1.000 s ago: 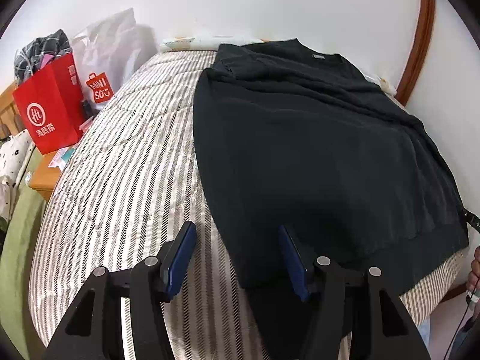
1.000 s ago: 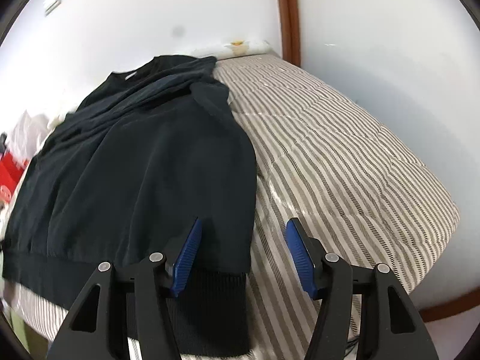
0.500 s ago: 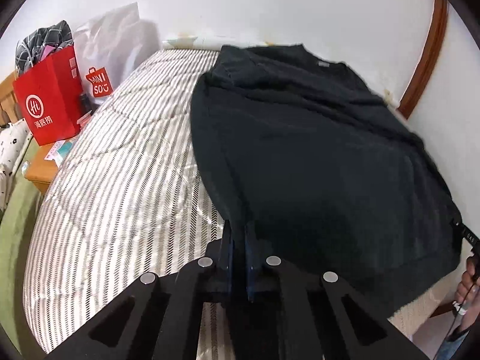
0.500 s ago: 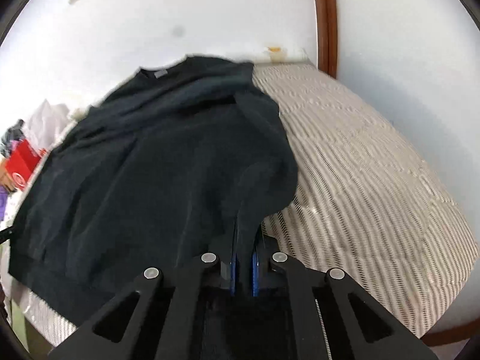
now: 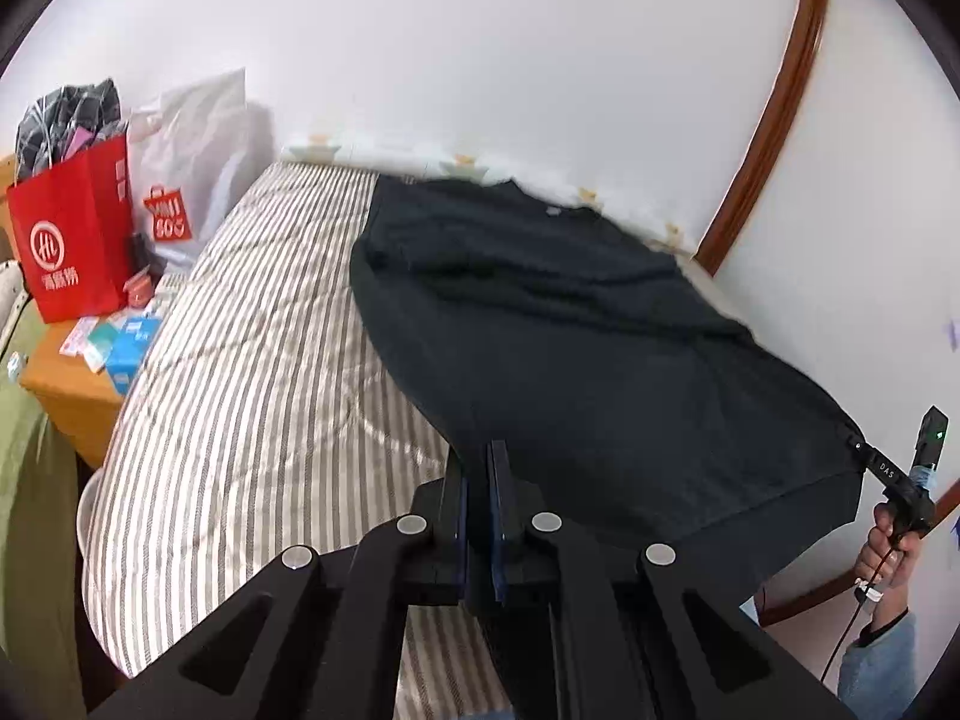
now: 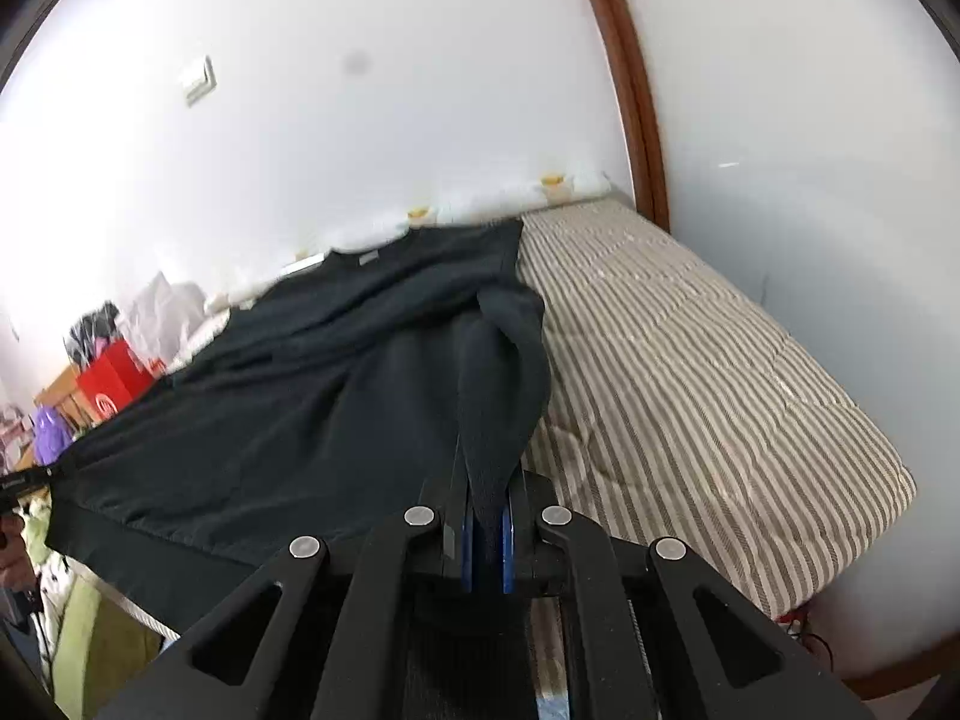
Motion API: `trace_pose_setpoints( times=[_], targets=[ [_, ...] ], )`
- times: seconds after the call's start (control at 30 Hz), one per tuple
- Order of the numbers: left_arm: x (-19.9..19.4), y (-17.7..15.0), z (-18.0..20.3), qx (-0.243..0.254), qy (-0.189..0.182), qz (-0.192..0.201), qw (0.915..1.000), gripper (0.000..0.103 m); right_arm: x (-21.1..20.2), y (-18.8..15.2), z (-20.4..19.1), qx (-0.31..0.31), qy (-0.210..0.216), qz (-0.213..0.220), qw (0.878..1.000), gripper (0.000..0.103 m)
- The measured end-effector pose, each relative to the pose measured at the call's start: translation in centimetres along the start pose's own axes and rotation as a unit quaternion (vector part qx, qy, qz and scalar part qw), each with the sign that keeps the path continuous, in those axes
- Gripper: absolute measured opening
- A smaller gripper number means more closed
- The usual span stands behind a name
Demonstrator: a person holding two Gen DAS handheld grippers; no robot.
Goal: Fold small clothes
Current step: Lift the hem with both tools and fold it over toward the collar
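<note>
A black sweatshirt (image 5: 588, 348) lies spread on the striped bed (image 5: 252, 396), collar toward the far wall. My left gripper (image 5: 477, 462) is shut on its near left hem corner and holds it lifted. My right gripper (image 6: 486, 498) is shut on the near right hem corner, with cloth bunched up between its blue pads. The sweatshirt (image 6: 312, 408) stretches between both grippers, its near hem raised off the bed. The right gripper also shows in the left wrist view (image 5: 864, 450), and the left gripper shows at the left edge of the right wrist view (image 6: 45, 474).
A red paper bag (image 5: 72, 240) and a white Miniso bag (image 5: 186, 168) stand on a wooden bedside table (image 5: 72, 384) at the left. White walls run behind and right of the bed. Bare striped quilt (image 6: 690, 372) lies right of the sweatshirt.
Both grippers went from open to shut on the hem corners, then rose, lifting the sweatshirt's near hem off the bed and pulling it taut.
</note>
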State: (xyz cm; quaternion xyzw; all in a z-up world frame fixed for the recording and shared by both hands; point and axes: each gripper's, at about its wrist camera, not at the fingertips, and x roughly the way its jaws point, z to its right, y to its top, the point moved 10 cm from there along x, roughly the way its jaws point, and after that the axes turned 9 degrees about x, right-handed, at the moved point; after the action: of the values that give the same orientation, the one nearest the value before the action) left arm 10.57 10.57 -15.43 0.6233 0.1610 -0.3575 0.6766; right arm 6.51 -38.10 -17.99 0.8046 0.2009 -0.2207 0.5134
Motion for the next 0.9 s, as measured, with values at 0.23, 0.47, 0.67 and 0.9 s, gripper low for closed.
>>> trace_pose_setpoints(
  times=[0.23,0.47,0.67,0.9],
  targets=[
    [-0.5,5.8,-1.3,-0.026,-0.006,0.077,0.9967,0.006,-0.2,5.6,-2.5,0.020,0.024,0.051,0.998,0.006],
    [1.9,11.4,-3.0,-0.025,0.047,0.107,0.9928,0.006,2.8,11.7,-5.2,0.015,0.021,0.070,0.997,0.006],
    [6.4,14.7,-3.8,-0.004,0.110,0.086,0.9902,0.006,8.6,15.3,-7.8,0.003,-0.003,0.056,0.998,0.006],
    [11.9,17.0,-5.2,0.005,0.133,0.061,0.9892,0.006,14.9,17.1,-9.0,-0.008,-0.028,0.039,0.999,0.006]
  ],
)
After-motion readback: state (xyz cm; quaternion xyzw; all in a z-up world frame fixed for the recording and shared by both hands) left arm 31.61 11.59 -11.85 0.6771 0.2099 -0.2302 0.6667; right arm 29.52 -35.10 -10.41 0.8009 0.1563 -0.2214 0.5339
